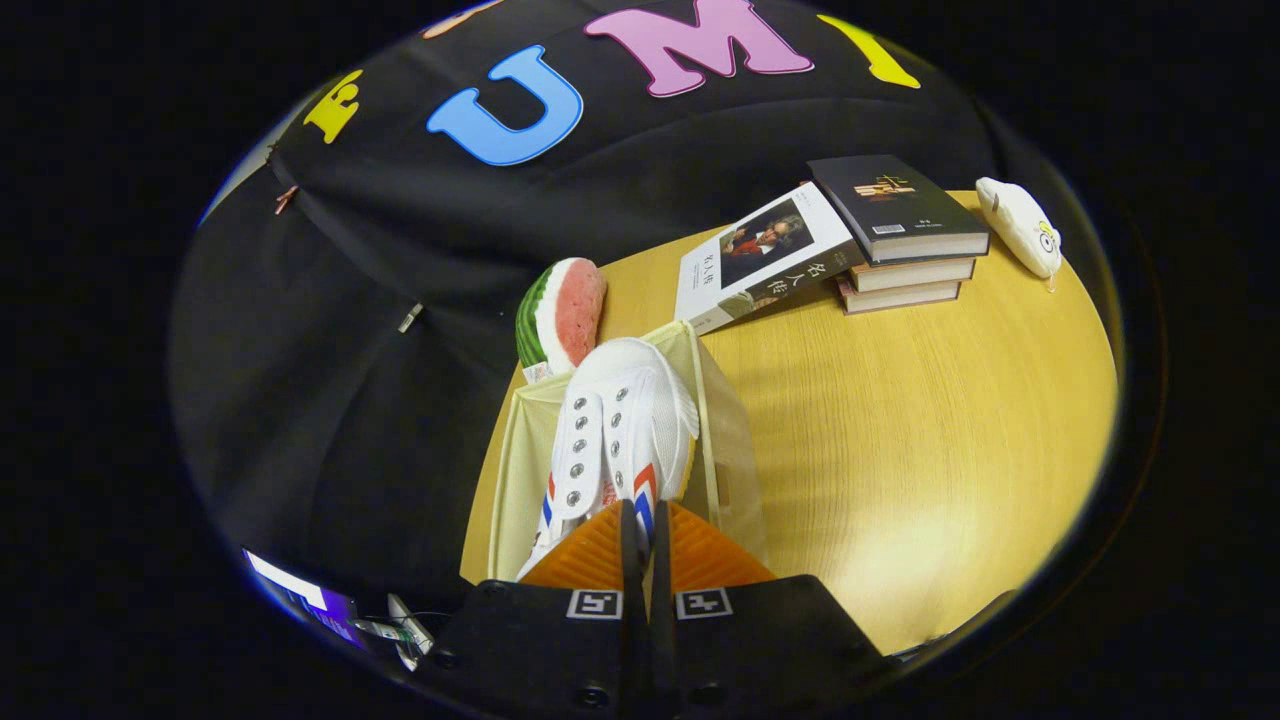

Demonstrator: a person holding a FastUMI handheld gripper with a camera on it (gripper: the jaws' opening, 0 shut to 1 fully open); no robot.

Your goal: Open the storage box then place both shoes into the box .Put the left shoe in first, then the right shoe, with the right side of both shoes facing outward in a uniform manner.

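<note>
In the gripper view the box [512, 470] stands open at the table's [900, 430] near left edge, so the opening step looks done. The gripper [645, 530] has its fingers [590, 555] pinched nearly together on the heel of a white shoe [620, 430], which hangs toe-forward over the box's mouth, seemingly partly inside it. I cannot tell whether this is the left or the right shoe, nor whether another already lies beneath it. The gripper points forward and down over the box. Release is left. Beyond the box sit a watermelon slice [565, 310] and books [880, 240].
</note>
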